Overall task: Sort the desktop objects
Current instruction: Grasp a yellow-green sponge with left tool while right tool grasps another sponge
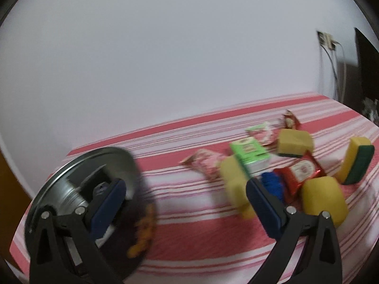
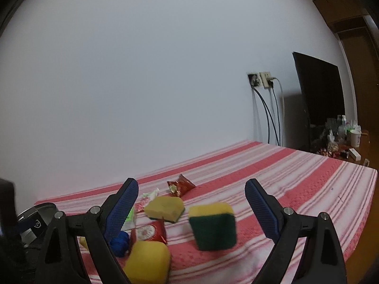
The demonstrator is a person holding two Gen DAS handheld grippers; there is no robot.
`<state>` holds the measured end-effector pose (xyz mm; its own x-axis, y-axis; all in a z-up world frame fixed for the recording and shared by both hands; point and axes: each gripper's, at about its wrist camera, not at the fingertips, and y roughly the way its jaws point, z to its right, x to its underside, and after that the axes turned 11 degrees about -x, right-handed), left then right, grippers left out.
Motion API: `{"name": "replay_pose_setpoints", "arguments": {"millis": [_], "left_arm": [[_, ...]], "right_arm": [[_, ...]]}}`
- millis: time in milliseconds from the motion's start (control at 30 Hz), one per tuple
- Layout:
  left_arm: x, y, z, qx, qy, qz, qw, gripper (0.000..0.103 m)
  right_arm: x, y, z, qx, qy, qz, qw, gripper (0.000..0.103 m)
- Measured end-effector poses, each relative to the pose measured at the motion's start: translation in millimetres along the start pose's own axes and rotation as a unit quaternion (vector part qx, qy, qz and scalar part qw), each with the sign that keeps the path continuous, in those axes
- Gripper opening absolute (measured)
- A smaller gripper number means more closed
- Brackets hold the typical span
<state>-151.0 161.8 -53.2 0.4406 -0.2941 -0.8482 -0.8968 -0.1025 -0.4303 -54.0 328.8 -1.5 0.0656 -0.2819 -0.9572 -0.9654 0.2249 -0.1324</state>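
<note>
Both the left gripper (image 1: 184,189) and the right gripper (image 2: 191,195) stand released, grasping nothing. A round metal tray (image 1: 59,179) on the striped tablecloth (image 1: 189,213) holds blurred orange snacks (image 1: 142,232); sponges (image 2: 213,224) and snack packets (image 1: 300,170) lie loose beside it

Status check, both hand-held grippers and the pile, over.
Left hand-held gripper open, empty. Right hand-held gripper open, empty, facing green-backed sponge. Pile unsorted beside metal plate.
</note>
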Motion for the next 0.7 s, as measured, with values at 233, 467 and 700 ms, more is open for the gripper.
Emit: {"name": "replay_pose_setpoints", "arguments": {"millis": [233, 467, 700], "left_arm": [[-17, 36, 30, 0.042, -0.001, -0.062, 0.9972, 0.094], [-9, 83, 30, 0.104, -0.044, -0.173, 0.9784, 0.061], [-5, 80, 32, 0.16, -0.061, -0.178, 0.969, 0.028]], "right_arm": [[7, -12, 20, 0.029, -0.019, -0.017, 0.999, 0.093], [12, -11, 45, 0.025, 0.013, -0.049, 0.998, 0.093], [16, 0, 55, 0.024, 0.02, -0.083, 0.996, 0.093]]}}
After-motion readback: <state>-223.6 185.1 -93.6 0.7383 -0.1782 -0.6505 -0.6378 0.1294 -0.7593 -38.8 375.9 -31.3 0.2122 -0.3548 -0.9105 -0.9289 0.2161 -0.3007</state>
